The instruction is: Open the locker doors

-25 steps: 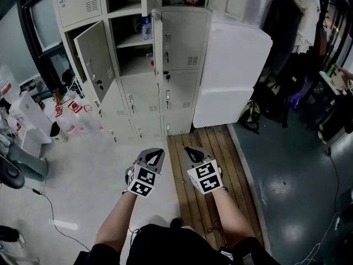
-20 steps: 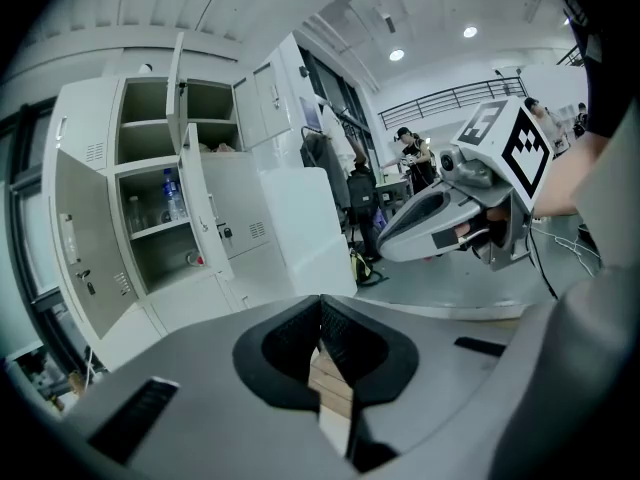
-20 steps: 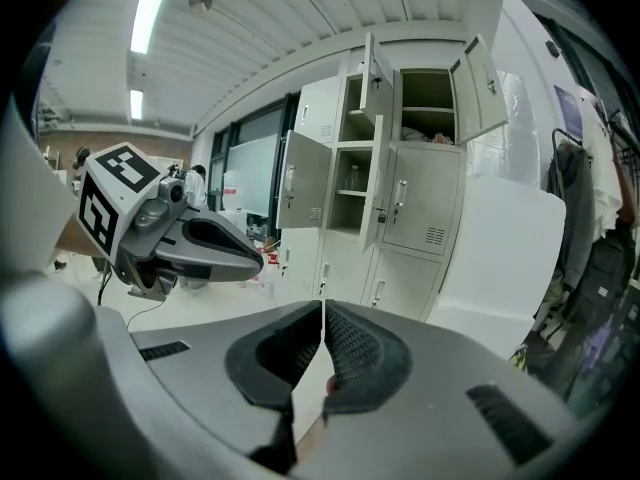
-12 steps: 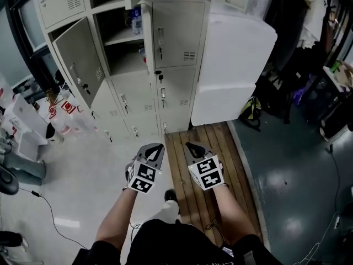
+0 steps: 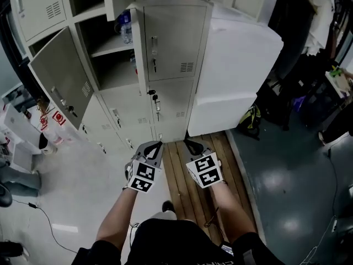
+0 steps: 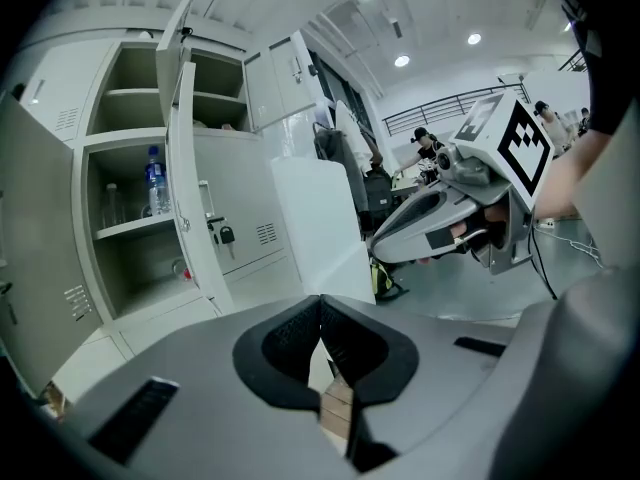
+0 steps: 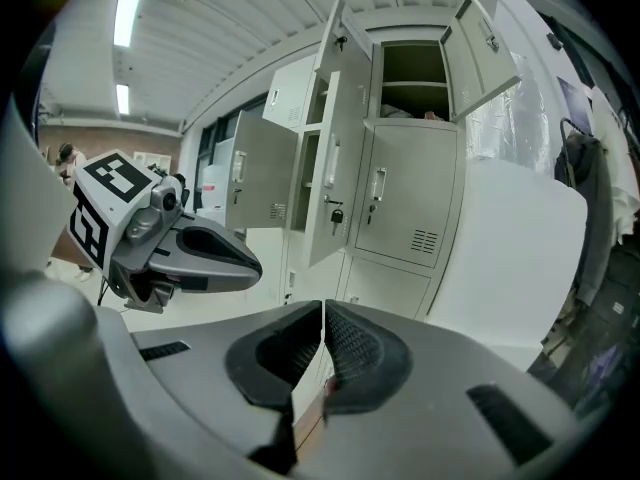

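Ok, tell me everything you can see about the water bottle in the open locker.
The water bottle is clear plastic with a blue cap and a blue label band. It stands upright on the shelf of an open locker compartment, toward the compartment's right side, close to the door that stands ajar beside it. Its base rests on the shelf. Whether it touches anything else, and how full it is, can't be made out.

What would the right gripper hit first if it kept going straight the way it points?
Probably the closed lower locker door. Depth is unclear, so the wooden planks on the floor could come first.
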A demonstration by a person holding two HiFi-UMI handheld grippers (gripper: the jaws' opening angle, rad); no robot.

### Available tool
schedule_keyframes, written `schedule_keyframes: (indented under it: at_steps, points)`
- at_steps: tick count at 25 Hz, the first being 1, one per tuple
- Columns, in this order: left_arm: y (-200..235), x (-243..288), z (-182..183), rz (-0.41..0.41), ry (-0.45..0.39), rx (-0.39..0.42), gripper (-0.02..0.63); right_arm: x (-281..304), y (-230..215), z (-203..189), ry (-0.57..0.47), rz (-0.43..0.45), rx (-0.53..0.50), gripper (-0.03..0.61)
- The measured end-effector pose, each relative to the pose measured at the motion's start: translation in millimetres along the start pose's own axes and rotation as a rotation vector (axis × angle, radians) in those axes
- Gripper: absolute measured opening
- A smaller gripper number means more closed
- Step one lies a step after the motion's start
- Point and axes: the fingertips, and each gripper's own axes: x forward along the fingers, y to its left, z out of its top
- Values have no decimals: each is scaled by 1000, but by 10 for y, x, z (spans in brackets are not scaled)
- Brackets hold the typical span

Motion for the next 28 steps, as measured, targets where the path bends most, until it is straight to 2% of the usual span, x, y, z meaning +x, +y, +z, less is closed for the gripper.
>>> schedule_keyframes:
  at_steps: [7,19,23,28]
  points:
    - [309,308,166,21,-26,12,18,319,-241,113,0,-1,-1,35]
    - [416,685,311,46,-21,-12,18,606,-612,195,1,35,-9,36]
    - [465,910,397,79,-11,-27,18,708,-839,199,9,72,-11,37]
    - [526,1176,614,166,27,-71,18,710,-1243,307,12,138,-38,37]
